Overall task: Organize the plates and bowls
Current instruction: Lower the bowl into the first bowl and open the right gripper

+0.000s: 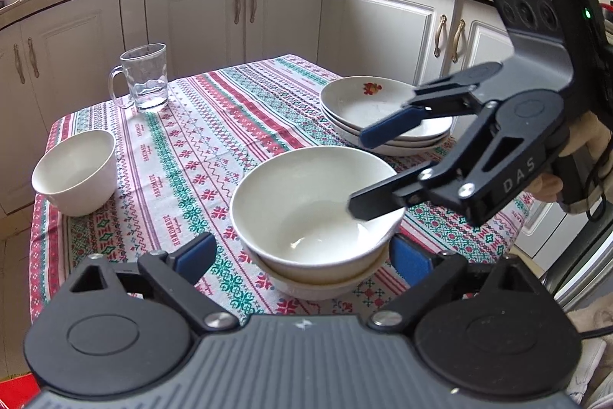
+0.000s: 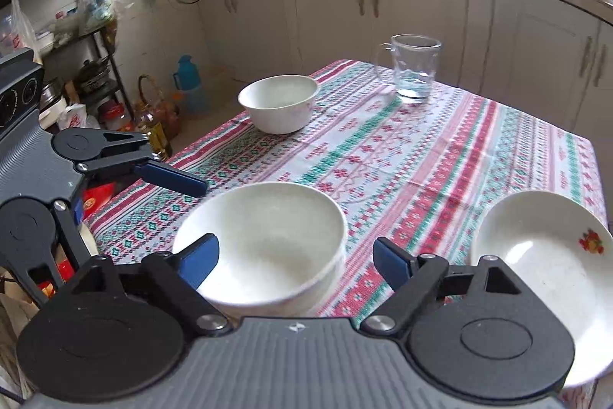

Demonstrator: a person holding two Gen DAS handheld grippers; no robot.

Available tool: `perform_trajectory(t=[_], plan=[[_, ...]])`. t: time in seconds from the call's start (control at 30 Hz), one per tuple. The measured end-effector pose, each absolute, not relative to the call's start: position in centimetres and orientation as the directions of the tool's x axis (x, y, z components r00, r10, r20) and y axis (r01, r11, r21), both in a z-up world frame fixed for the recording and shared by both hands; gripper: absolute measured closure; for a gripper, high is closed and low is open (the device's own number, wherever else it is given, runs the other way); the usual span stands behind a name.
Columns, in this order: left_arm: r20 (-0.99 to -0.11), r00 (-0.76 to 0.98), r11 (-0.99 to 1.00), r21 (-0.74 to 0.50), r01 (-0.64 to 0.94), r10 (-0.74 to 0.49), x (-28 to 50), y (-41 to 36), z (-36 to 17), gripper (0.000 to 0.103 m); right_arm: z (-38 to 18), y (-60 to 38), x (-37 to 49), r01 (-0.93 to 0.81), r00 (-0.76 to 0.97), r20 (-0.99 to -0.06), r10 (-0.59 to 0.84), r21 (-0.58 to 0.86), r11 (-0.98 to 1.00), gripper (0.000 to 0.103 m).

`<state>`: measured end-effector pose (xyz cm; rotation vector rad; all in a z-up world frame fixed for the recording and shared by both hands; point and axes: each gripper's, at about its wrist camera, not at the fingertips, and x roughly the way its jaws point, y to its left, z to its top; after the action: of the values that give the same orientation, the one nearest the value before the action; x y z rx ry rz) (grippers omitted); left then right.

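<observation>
Two white bowls sit nested at the table's near edge, the top bowl [image 1: 306, 202] [image 2: 268, 240] inside a lower bowl [image 1: 318, 288]. My left gripper [image 1: 302, 257] is open, its blue pads standing either side of this stack without pressing it. My right gripper [image 1: 358, 173] [image 2: 295, 255] is open too, hovering over the top bowl's right rim, one finger above the inside. A third white bowl [image 1: 76, 171] [image 2: 279, 102] stands alone at the far left corner. A stack of white plates [image 1: 364, 110] [image 2: 536, 255] with a flower print lies to the right.
A glass mug [image 1: 147, 79] [image 2: 415, 68] stands at the back of the patterned tablecloth [image 1: 199, 148]. White kitchen cabinets [image 1: 199, 18] run behind the table. In the right wrist view, a shelf rack [image 2: 92, 64] and bottles on the floor are left of the table.
</observation>
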<state>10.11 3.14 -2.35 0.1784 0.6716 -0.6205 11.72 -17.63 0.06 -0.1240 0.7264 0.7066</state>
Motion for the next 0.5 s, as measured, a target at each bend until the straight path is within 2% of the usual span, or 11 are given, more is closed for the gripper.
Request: perform_trajectory(t=[0.5], plan=[[-0.600, 0.658, 0.836, -0.034, 0.548, -0.456, 8.6, 6.0, -1.9, 0.006, -1.2, -19.0, 11.8, -0.569, 0.537, -0.655, 0.532, 0.184, 0.802, 0.011]])
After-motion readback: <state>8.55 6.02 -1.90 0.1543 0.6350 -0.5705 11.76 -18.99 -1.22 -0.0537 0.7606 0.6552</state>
